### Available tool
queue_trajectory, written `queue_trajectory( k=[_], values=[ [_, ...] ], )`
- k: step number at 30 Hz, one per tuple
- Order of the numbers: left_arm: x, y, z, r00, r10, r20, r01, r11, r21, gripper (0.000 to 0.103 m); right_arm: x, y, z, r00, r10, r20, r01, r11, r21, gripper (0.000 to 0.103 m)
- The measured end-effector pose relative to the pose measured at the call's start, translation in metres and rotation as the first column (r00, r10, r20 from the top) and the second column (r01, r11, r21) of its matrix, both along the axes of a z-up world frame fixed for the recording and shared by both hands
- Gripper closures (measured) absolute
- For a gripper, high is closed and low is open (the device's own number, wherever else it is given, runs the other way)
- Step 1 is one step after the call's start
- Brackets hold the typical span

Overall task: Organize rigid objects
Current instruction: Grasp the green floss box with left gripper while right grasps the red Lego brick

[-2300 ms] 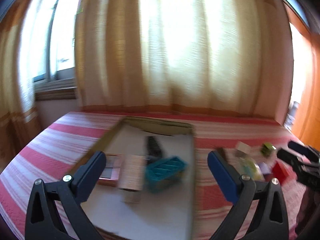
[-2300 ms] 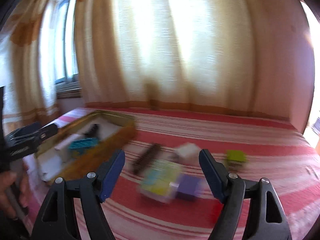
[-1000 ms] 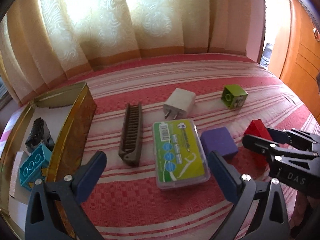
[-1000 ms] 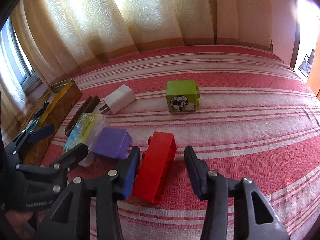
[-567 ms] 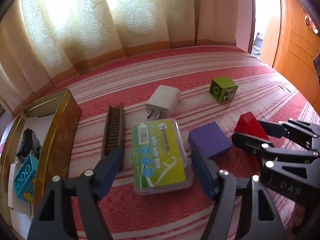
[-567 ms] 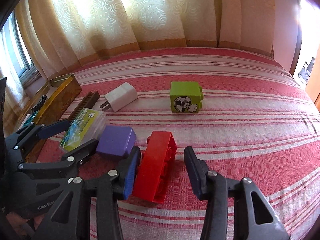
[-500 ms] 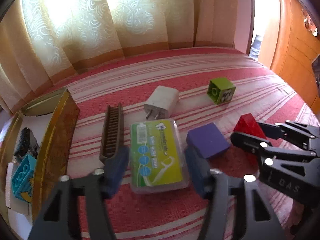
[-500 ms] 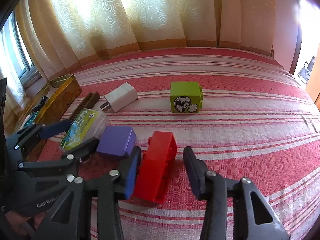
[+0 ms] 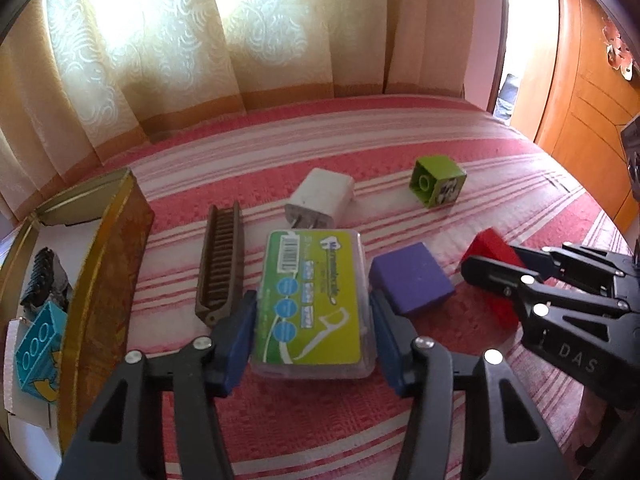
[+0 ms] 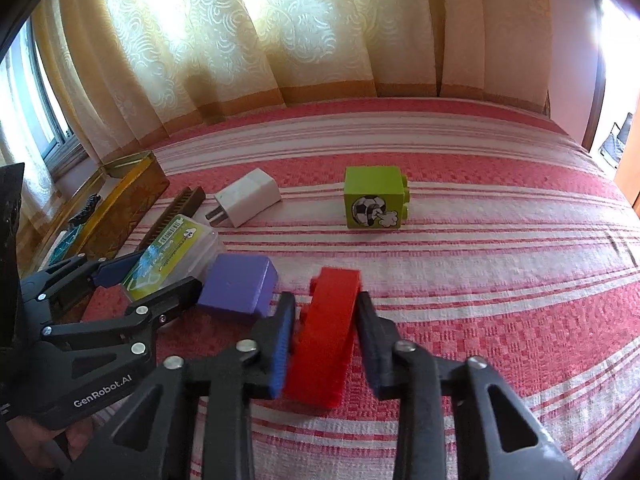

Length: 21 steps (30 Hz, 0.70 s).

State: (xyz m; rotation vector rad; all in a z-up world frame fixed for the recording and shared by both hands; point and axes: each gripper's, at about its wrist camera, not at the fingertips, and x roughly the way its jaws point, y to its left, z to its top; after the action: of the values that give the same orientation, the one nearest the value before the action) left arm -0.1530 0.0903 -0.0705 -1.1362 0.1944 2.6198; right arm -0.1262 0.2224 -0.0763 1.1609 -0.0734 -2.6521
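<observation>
Closing both tools at once, you have the left gripper pinching the floss-pick case at frame centre and the right gripper clamping the red brick low centre, so next lift each clear toward the gold tin at far left

This is a bedroom in a home. A bed covered in a red and white striped woven spread fills the lower half of both views. Behind it, across the top of the frames, hang cream patterned curtains with a tan band near the hem, daylight glowing through them. A window shows at the left edge of the right wrist view, and an orange wooden wardrobe stands at the right edge of the left wrist view.
</observation>
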Motion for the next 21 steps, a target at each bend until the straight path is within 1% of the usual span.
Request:
queue_trajectory(
  k=[4, 11, 17, 21],
  values=[
    [0.004, -0.007, 0.007, 0.999, 0.020, -0.040, -0.019, 1.000, 0.022, 0.049, 0.005, 0.001, 0.004, 1.000, -0.002, -0.030, 0.001, 1.000, -0.013, 0.078],
    [0.016, -0.020, 0.019, 0.989, 0.076, -0.128, -0.070, 0.996, 0.054, 0.049, 0.007, 0.000, 0.006, 0.999, 0.011, -0.045, -0.012, 1.000, -0.019, 0.078],
    [0.024, -0.018, 0.023, 0.980, 0.080, -0.180, -0.075, 0.997, 0.037, 0.049, 0.004, -0.001, 0.003, 1.000, 0.007, -0.027, -0.007, 1.000, -0.007, 0.078],
    [0.027, -0.019, 0.024, 0.976, 0.086, -0.199, -0.080, 0.996, 0.034, 0.049, 0.004, -0.001, 0.004, 1.000, -0.003, -0.031, 0.003, 1.000, 0.006, 0.078]
  ],
)
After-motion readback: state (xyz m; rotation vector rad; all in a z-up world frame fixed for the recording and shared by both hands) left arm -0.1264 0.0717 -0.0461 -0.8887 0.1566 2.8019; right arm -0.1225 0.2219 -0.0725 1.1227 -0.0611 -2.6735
